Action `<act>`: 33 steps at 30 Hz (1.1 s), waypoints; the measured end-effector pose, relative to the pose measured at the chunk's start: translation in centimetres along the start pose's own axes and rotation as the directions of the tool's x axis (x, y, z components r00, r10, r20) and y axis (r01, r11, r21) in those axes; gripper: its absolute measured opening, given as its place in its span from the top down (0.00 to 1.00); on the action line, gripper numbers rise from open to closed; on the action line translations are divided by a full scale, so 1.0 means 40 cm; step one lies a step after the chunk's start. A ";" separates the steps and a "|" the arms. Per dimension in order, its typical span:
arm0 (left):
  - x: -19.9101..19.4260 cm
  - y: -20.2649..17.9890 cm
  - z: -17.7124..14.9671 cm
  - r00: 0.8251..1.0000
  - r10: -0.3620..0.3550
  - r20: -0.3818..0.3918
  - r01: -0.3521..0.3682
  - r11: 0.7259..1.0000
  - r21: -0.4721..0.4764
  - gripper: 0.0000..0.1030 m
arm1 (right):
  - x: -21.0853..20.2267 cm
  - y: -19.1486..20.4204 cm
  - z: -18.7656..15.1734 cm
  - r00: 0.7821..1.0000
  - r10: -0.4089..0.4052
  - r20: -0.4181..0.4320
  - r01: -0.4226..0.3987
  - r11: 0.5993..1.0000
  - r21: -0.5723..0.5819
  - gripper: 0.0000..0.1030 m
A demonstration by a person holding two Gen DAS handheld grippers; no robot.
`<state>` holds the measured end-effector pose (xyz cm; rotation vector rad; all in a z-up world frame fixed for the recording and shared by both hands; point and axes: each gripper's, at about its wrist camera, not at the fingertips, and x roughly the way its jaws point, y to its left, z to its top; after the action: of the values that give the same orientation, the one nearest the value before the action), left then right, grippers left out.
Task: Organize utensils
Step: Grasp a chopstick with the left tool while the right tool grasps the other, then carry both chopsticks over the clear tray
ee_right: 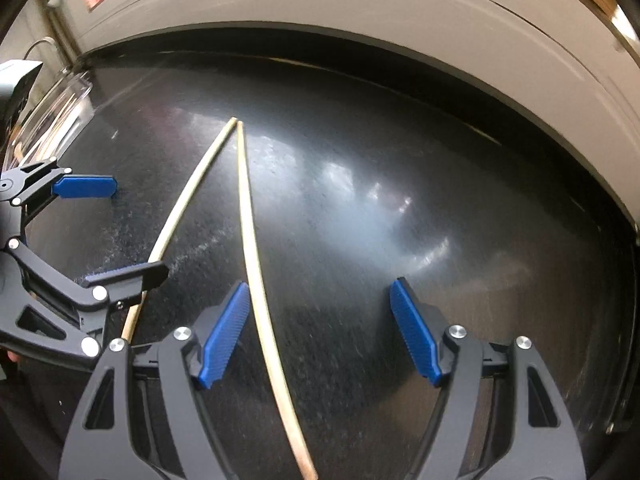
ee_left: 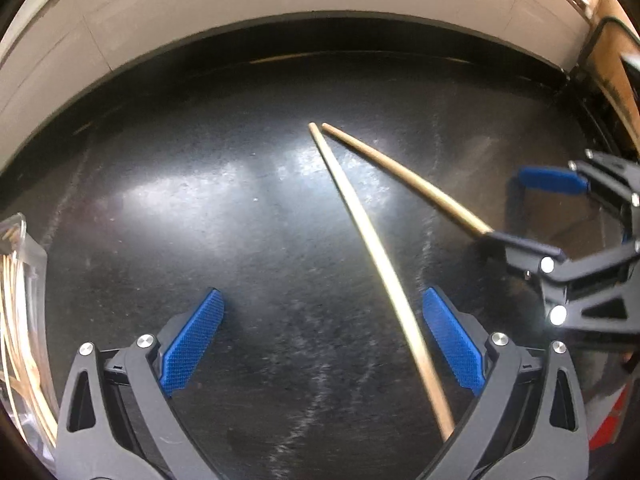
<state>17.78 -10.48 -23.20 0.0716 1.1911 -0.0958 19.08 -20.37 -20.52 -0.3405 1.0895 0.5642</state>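
My left tool (ee_left: 323,340) and right tool (ee_right: 318,334) are built alike: matte black skeletal frames with triangular cut-outs, round silver screw heads at the joints, and bright blue ribbed pads (ee_right: 224,334) lining each finger.

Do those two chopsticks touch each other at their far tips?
Apart. The right wrist view shows dark table between the tips of the left chopstick and right chopstick.

Two chopsticks (ee_left: 376,256) on table (ee_left: 200,220).

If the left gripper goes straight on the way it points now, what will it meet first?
Probably the black tabletop. The left gripper points steeply down, open. One chopstick lies between its fingers, near the right one, so it may be touched too; depth is unclear.
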 end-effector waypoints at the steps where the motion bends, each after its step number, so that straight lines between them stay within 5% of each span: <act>1: -0.001 0.002 -0.007 1.000 0.004 0.011 -0.004 1.000 0.013 0.06 | 0.004 0.005 0.007 1.000 0.006 0.004 -0.006 1.000 -0.015 0.31; 5: -0.015 0.009 -0.033 0.999 0.004 0.051 -0.005 1.000 0.012 0.13 | 0.008 0.019 0.018 1.000 0.011 0.002 -0.011 1.000 -0.023 0.31; 7: -0.027 0.010 -0.038 0.998 0.011 0.066 -0.011 1.000 -0.003 0.29 | 0.003 0.026 0.013 1.000 0.012 0.005 -0.012 1.000 -0.022 0.35; 9: -0.044 0.020 -0.041 0.997 0.016 0.077 -0.015 1.000 -0.010 0.59 | -0.006 0.045 0.005 1.000 0.025 0.008 -0.024 0.999 -0.036 0.46; 12: -0.057 0.037 -0.049 0.997 0.012 0.071 -0.012 1.000 -0.002 0.83 | -0.013 0.079 0.010 0.999 0.044 -0.016 -0.045 0.998 -0.046 0.83; 14: -0.063 0.049 -0.051 0.998 0.019 0.064 -0.019 1.000 0.009 0.94 | -0.014 0.100 0.012 0.999 0.029 -0.037 -0.030 0.999 -0.021 0.92; 20: -0.079 0.045 -0.057 1.000 0.012 0.022 -0.013 0.999 0.036 0.94 | -0.060 0.125 -0.001 0.999 0.017 -0.042 -0.011 0.990 0.141 0.93; 33: -0.368 0.212 -0.096 0.999 -0.042 0.018 0.043 0.995 -0.092 0.94 | -0.356 0.183 0.008 0.999 0.011 0.052 -0.029 0.931 0.363 0.93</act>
<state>9.78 -1.11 -10.89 -0.0362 1.1799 -0.0784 10.14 -18.02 -7.44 0.0088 1.1256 0.3754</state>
